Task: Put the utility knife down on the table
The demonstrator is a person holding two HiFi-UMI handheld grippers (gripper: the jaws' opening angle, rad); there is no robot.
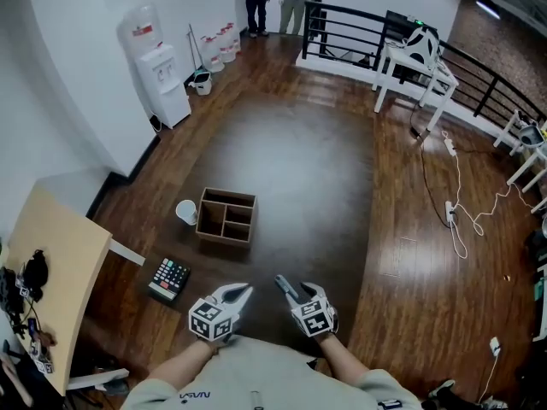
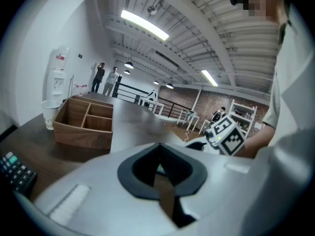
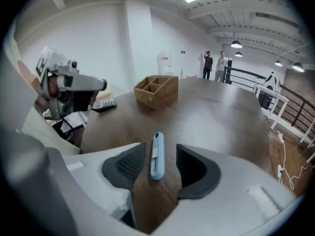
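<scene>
A light blue utility knife (image 3: 156, 156) lies flat on the dark wooden table (image 1: 291, 169), pointing away from me. My right gripper (image 3: 160, 149) is open around it: one pad stands on each side and neither touches the knife. In the head view the right gripper (image 1: 295, 290) is at the table's near edge, and I cannot make out the knife there. My left gripper (image 1: 238, 292) hovers just to its left. It looks shut, with nothing between its pads (image 2: 135, 168).
A wooden box with compartments (image 1: 226, 217) stands mid-table, with a white paper cup (image 1: 186, 212) beside it on the left. A calculator (image 1: 169, 278) lies near the left front edge. Beyond the table are a water dispenser (image 1: 158, 67) and two people standing far off.
</scene>
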